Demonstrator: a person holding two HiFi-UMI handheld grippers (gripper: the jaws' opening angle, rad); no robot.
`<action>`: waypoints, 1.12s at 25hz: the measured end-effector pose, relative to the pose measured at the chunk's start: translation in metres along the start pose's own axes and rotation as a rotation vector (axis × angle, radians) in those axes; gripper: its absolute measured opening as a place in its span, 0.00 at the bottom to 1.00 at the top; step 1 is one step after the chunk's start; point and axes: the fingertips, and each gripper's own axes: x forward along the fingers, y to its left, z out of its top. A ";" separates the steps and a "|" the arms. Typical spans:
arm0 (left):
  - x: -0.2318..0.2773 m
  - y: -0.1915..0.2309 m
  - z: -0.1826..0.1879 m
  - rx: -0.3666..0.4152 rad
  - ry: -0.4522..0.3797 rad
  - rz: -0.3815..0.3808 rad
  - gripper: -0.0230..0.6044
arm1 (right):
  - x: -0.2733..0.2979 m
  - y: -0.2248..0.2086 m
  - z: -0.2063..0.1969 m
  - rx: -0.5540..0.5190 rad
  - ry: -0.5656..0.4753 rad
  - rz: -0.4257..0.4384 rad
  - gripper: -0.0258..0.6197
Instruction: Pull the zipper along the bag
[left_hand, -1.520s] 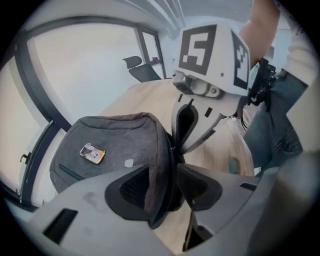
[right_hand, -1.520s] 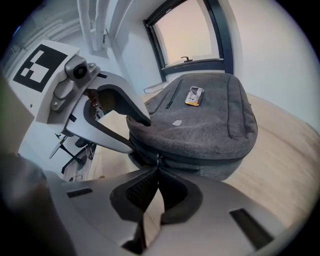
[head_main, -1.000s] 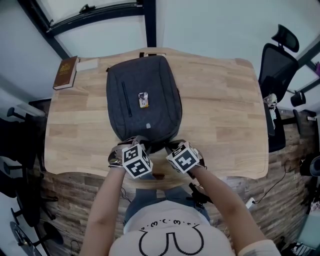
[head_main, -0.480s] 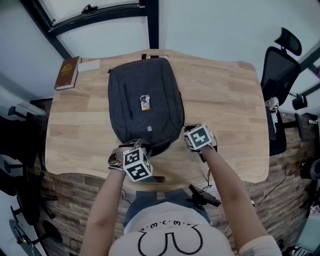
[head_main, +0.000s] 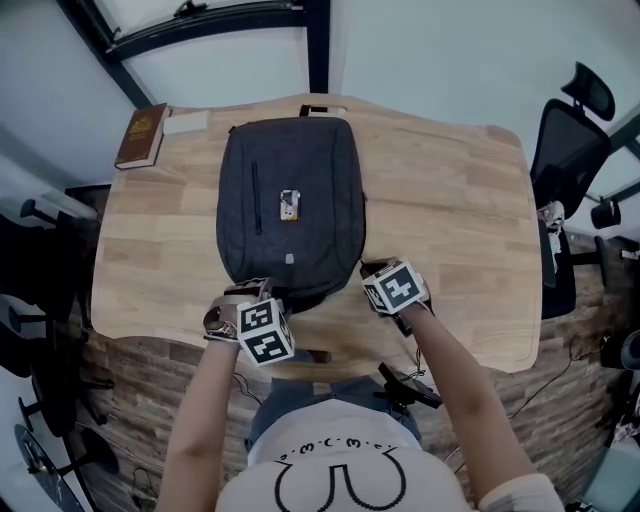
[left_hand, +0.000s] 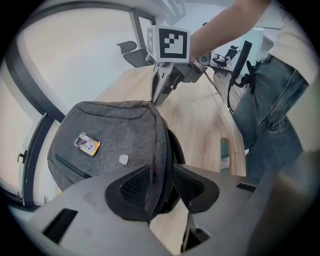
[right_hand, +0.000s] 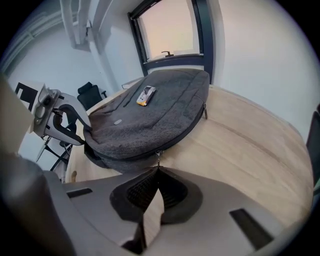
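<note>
The right gripper (right_hand: 157, 171) pinches the zipper pull (right_hand: 158, 160), the bag (right_hand: 150, 117) stretching away ahead. The left gripper (left_hand: 161, 171) fingers (left_hand: 134, 189) just opened astride its edge.

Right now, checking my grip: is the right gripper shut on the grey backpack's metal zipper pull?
Shut: the right gripper pinches the metal zipper pull, pads pressed together.

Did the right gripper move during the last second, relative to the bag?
Yes. The right gripper, shut on the zipper pull, went rightward along the bag's near edge to its right corner.
</note>
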 end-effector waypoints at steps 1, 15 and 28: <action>0.000 0.000 0.002 0.022 0.007 0.013 0.24 | 0.000 0.007 -0.001 -0.011 0.000 0.013 0.12; 0.017 -0.007 0.018 0.425 0.190 0.103 0.17 | 0.006 0.034 -0.007 -0.121 0.013 0.051 0.12; 0.018 -0.009 0.013 0.346 0.151 0.017 0.11 | 0.014 -0.026 0.018 -0.370 0.102 -0.039 0.14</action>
